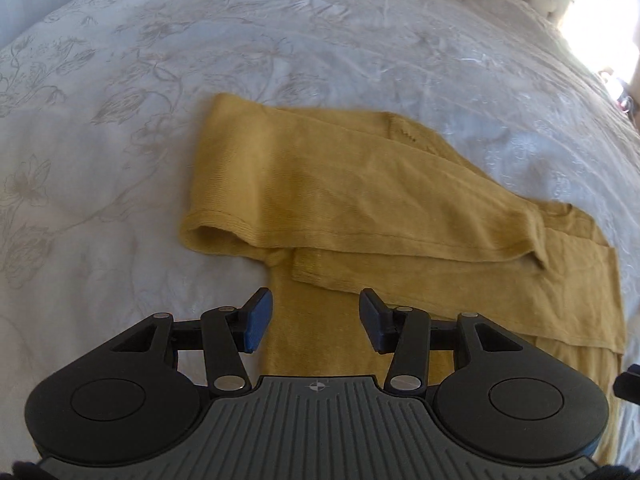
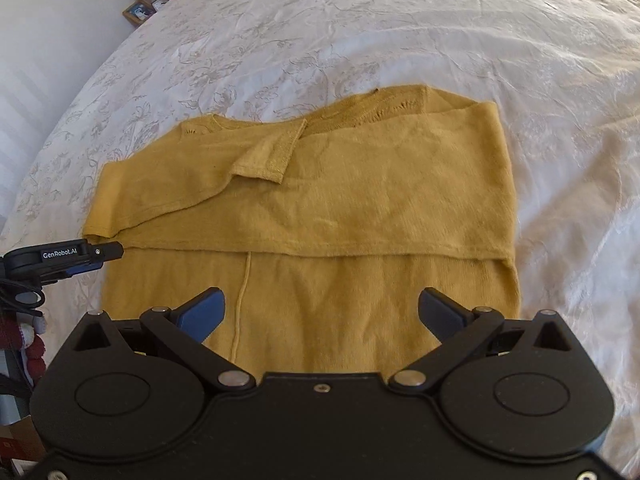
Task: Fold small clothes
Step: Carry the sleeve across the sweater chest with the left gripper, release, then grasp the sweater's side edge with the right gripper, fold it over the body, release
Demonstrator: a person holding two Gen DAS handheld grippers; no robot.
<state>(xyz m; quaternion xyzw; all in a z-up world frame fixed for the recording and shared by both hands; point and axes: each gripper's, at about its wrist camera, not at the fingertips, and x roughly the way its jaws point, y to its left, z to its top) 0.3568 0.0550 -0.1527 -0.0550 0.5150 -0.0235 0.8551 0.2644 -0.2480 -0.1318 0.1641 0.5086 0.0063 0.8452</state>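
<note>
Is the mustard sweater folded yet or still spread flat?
Partly folded: the mustard sweater has both sleeves laid across its body, while the lower half lies spread on the bedspread.

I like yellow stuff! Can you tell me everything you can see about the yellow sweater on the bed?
The yellow sweater is mustard-coloured and looks like soft, fuzzy knit. It lies flat on the white flowered bedspread, partly folded: both long sleeves are laid across the body, one cuff resting near the neckline. A seam runs down the lower part. Small holes show near the neckline. Both grippers hover open over its near end, gripping nothing.
</note>
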